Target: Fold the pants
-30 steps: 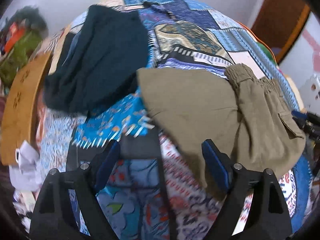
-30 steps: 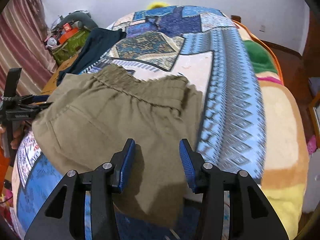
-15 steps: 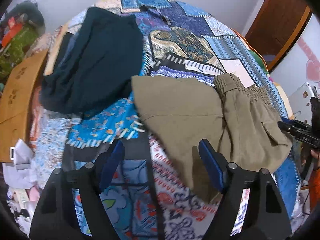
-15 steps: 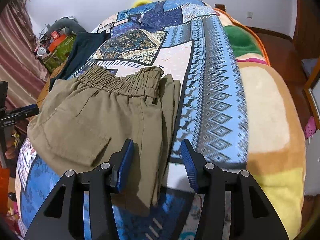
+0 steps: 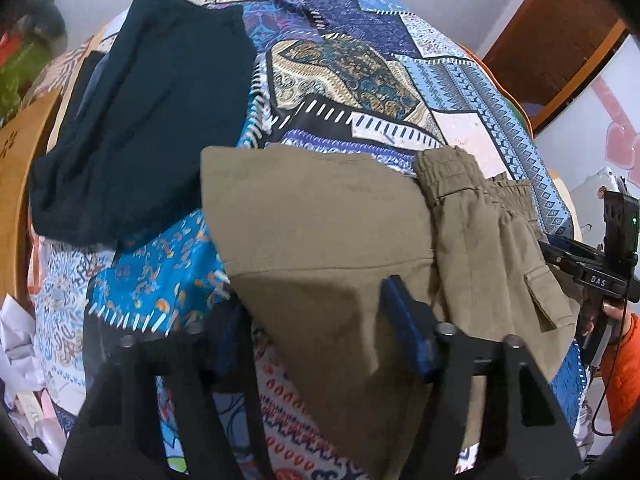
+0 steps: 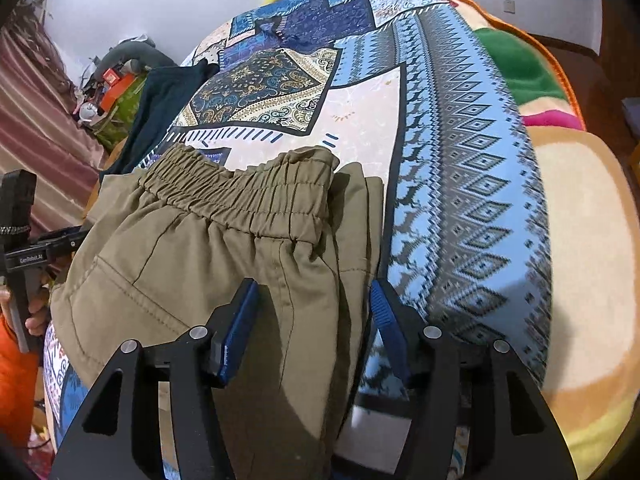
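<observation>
You are closing the left gripper (image 5: 316, 320) astride the pants' (image 5: 320, 216) near edge, opening the right gripper (image 6: 312, 320) astride their side edge. 1 pair is lying folded on the bed (image 6: 472, 184); its right half is offering open room.

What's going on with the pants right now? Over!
Left gripper closing over pants leg end, right gripper opening astride the waistband side. Pants folded on bedspread. Dark garment beside, clear of them.

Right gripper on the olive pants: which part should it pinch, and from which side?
Pinch the pants' doubled side edge below the elastic waistband, coming from the near end. The opening right gripper already straddles it.
</observation>
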